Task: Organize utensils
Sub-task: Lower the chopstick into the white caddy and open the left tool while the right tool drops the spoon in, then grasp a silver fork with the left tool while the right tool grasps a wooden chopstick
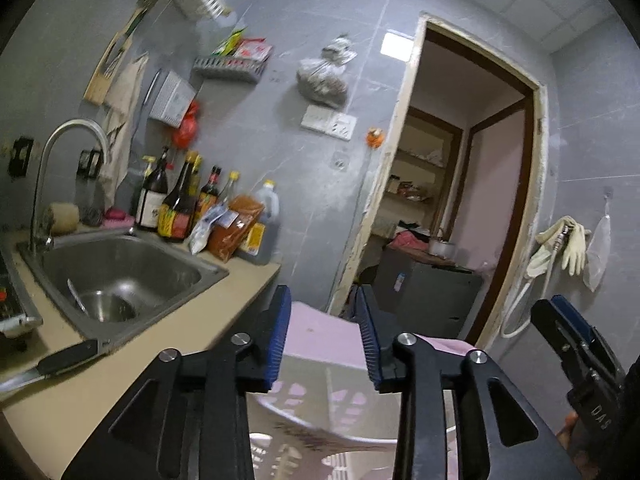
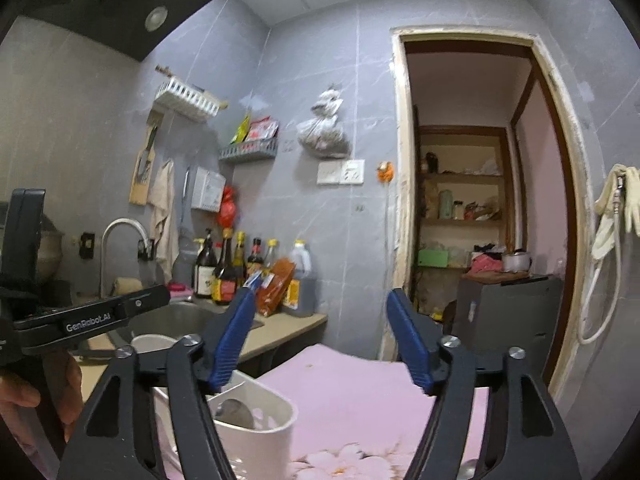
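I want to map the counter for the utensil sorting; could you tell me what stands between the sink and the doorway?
In the left wrist view, a cluster of sauce bottles and an orange packet stands on the counter, between sink and doorway.

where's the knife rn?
Left wrist view, lower left: the knife lies on the counter just in front of the sink, left of the left tongs.

Grey tiled wall, brown-framed doorway, perhaps shelves beyond.
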A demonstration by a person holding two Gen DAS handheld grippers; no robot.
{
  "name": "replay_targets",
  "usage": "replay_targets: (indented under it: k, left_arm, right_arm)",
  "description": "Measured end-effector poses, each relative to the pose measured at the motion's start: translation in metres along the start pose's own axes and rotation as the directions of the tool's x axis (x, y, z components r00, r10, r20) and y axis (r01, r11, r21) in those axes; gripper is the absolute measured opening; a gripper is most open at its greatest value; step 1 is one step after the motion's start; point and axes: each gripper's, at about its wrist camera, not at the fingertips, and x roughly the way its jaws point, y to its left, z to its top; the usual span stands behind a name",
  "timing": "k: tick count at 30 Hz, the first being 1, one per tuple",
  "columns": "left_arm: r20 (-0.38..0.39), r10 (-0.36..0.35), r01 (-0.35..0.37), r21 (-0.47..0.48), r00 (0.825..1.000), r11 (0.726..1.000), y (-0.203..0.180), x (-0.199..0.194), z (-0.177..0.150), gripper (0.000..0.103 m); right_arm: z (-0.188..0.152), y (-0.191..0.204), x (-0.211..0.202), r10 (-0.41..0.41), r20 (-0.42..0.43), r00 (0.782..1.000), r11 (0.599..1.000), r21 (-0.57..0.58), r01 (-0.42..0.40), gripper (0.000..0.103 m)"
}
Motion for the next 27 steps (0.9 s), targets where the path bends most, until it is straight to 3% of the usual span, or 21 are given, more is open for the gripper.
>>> replay_targets:
  k: [7, 11, 20, 27]
  left_arm:
    - [0.042, -0.057, 0.058, -0.035, 0.998, 0.998, -0.012, -0.01, 0.025, 0.053]
    - [0.061, -0.062, 0.062, -0.009, 0.996, 0.998, -0.028, -0.015, 0.037, 0.064]
    - [0.059, -0.12, 0.115, 0.087, 0.991, 0.99, -0.092, -0.016, 0.021, 0.092]
    - [0.051, -0.169, 0.157, 0.181, 0.984, 0.971, -0.14, -0.011, -0.002, 0.098]
  right_arm:
    - [0.016, -0.03, -0.031, -0.086, 0.055, 0.995, 0.996, -0.008, 0.087, 0.089]
    - [0.022, -0.05, -0.05, -0.151, 0.1, 0.984, 0.988, -0.023, 0.154, 0.101]
    - [0.027, -0.088, -0.087, -0.264, 0.167, 0.95, 0.961, -0.038, 0.274, 0.103]
    - [0.016, -0.108, -0.107, -0.314, 0.161, 0.936, 0.943, -0.064, 0.328, 0.103]
